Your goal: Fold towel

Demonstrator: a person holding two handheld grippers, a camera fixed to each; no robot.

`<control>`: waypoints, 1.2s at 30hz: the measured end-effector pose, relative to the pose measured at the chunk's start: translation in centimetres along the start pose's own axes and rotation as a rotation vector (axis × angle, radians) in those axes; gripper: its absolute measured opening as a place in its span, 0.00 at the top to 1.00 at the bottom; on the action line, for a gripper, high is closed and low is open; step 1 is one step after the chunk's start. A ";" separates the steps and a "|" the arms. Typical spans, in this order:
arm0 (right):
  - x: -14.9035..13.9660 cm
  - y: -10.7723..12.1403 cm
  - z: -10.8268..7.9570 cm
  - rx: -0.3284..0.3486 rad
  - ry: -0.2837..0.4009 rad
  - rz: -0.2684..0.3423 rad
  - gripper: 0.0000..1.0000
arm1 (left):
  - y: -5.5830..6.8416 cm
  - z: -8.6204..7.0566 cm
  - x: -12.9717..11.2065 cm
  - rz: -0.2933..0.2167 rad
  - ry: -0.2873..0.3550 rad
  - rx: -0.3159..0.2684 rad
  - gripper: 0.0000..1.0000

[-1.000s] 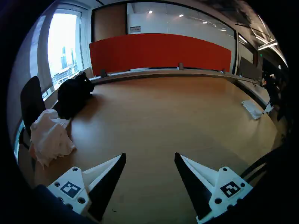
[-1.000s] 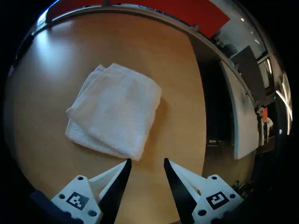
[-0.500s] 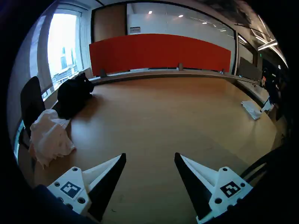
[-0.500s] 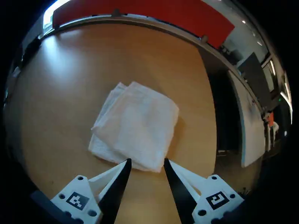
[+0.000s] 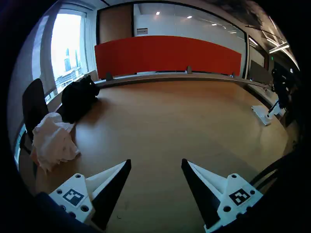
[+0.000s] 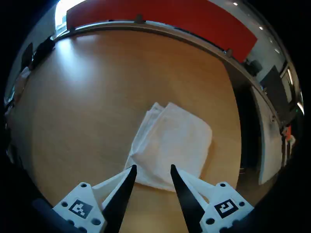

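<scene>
The right tongs [image 6: 151, 171], narrowly parted and gripping nothing, hang with their tips over the near edge of the folded white towel [image 6: 171, 145], which lies just ahead of them on the wooden surface [image 6: 89, 101]. The left tongs [image 5: 155, 167] stand wide apart above bare wood, with a crumpled cloth [image 5: 52, 141] and a black bag [image 5: 77, 99] off to their left.

We could read no text anywhere; the small wall sign [image 5: 140, 31] was too blurred for us to make out.
</scene>
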State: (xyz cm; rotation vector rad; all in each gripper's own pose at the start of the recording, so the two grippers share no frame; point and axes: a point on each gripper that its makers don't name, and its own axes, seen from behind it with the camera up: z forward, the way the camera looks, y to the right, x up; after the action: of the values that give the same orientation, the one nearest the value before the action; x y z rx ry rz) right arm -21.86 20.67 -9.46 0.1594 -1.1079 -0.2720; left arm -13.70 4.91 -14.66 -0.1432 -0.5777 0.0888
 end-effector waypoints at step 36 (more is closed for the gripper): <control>1.6 -1.4 1.5 0.038 0.016 -0.022 0.95 | -0.3 0.0 -0.4 0.000 -0.013 0.010 0.04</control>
State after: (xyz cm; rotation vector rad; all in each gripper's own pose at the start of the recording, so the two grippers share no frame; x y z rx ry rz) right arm -22.74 18.86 -7.80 0.2075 -1.0964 -0.2695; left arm -13.97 4.58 -14.82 -0.1330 -0.5905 0.0922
